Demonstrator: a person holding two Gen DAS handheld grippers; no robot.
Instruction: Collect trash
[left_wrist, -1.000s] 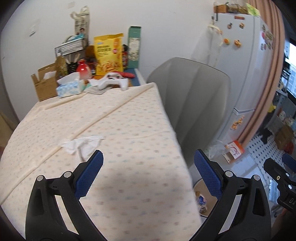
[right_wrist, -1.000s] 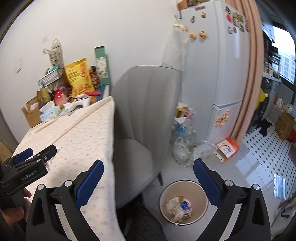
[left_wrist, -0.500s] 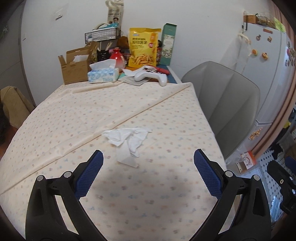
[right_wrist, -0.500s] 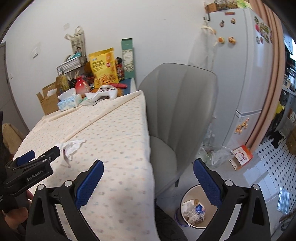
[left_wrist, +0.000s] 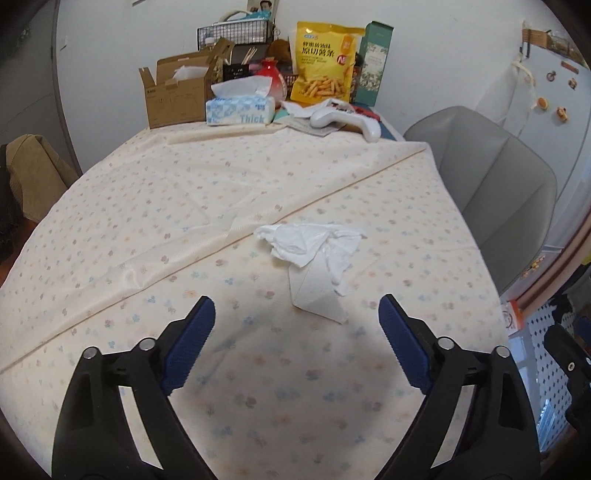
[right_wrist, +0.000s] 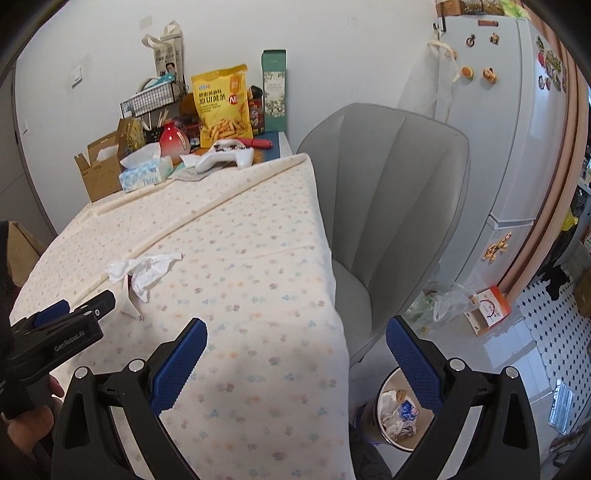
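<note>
A crumpled white tissue (left_wrist: 314, 251) lies on the flowered tablecloth (left_wrist: 147, 206), just ahead of my left gripper (left_wrist: 295, 306). The left jaws are closing but still wide. The tissue's near corner reaches about level with the fingertips, and neither pad touches it. The right wrist view shows the same tissue (right_wrist: 144, 273) with the left gripper (right_wrist: 74, 310) close behind it, held by a hand. My right gripper (right_wrist: 295, 326) hangs open over the table's right edge with nothing between its fingers. A beige trash bin (right_wrist: 378, 397) with scraps inside stands on the floor below.
A grey chair (right_wrist: 388, 206) stands against the table's right side, with a fridge (right_wrist: 498, 129) behind it. The table's far end holds a tissue box (left_wrist: 240, 109), a cardboard box (left_wrist: 173, 92), a yellow snack bag (left_wrist: 325, 62) and a white controller (left_wrist: 347, 120). Plastic bags (right_wrist: 443, 302) lie on the floor.
Both views have swung left from the chair and floor onto the table. The tissue is now centred and closer to the left gripper, whose jaws have narrowed a little.
</note>
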